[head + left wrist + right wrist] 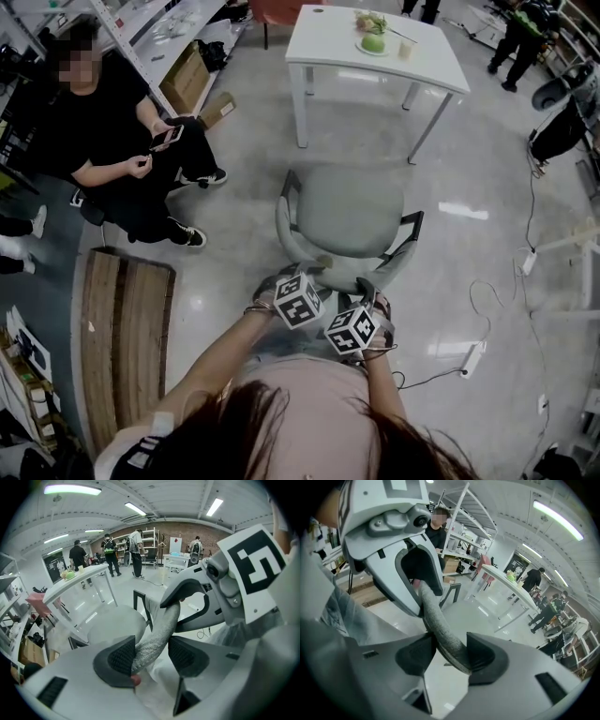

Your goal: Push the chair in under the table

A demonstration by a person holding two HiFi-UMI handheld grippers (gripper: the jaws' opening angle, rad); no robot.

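A grey office chair (349, 208) stands on the floor, its seat facing a white table (328, 37) a short way beyond it. Both grippers hold the top rim of the chair's backrest (330, 277) from behind. My left gripper (289, 279) is shut on the rim's left part, the grey fabric edge (158, 632) running between its pads (123, 657). My right gripper (368, 294) is shut on the rim's right part (440, 630), pinched between both pads (483, 656). Each gripper view shows the other gripper close by on the same rim. The chair's base is hidden.
A person (112, 141) sits at the left holding a phone. A wooden pallet (122, 328) lies at lower left. Cables and a power strip (473, 358) lie on the floor at right. The table carries a plate with a green thing (373, 42) and a cup (405, 49). People (520, 37) stand at upper right.
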